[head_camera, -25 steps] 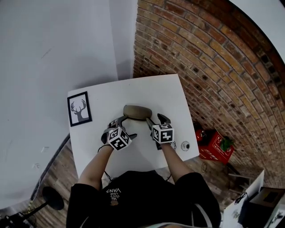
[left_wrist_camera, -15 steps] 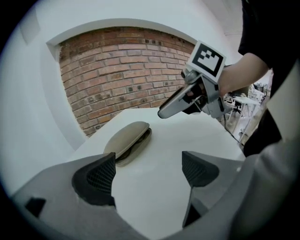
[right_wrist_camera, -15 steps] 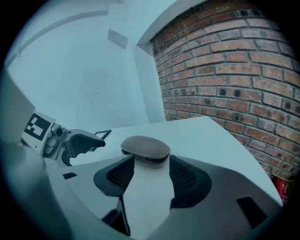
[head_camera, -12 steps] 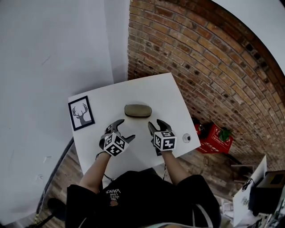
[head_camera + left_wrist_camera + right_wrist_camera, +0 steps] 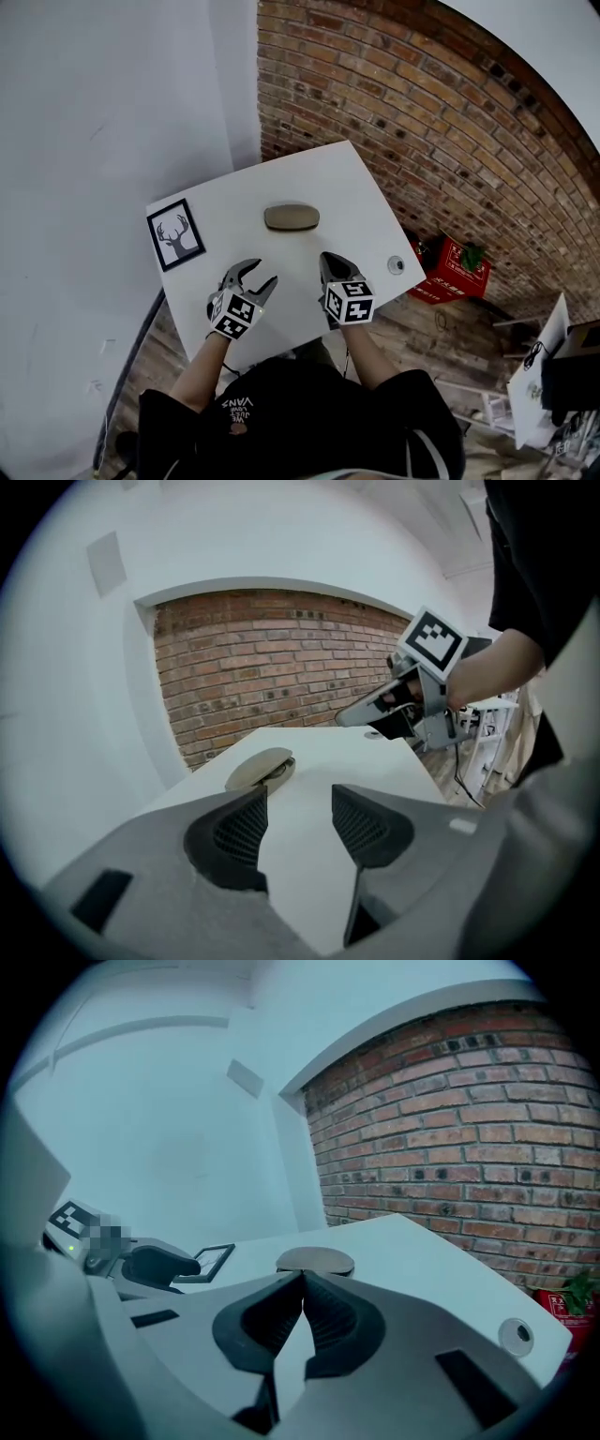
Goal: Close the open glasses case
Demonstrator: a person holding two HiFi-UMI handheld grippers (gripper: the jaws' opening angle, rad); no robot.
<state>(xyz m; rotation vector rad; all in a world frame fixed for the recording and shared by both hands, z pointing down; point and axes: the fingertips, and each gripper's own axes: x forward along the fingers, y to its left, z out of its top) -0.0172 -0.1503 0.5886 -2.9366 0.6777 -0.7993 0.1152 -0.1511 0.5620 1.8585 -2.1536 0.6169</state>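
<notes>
Soft, even indoor light; strong fisheye bend in all three views.
The white counter (image 5: 347, 187) is bright without glare, and only a faint shadow lies under the case (image 5: 292, 217). The brick wall (image 5: 422, 122) bows toward the head view's edges. Both gripper views fade to black corners. The right one has a cool blue cast, and the right hand-held gripper (image 5: 302, 1277) looks soft up close.

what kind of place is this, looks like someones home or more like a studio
Probably an indoor studio or loft-style room: a bare brick wall, a small white table with a framed deer picture, and a red crate on the wood floor.
</notes>
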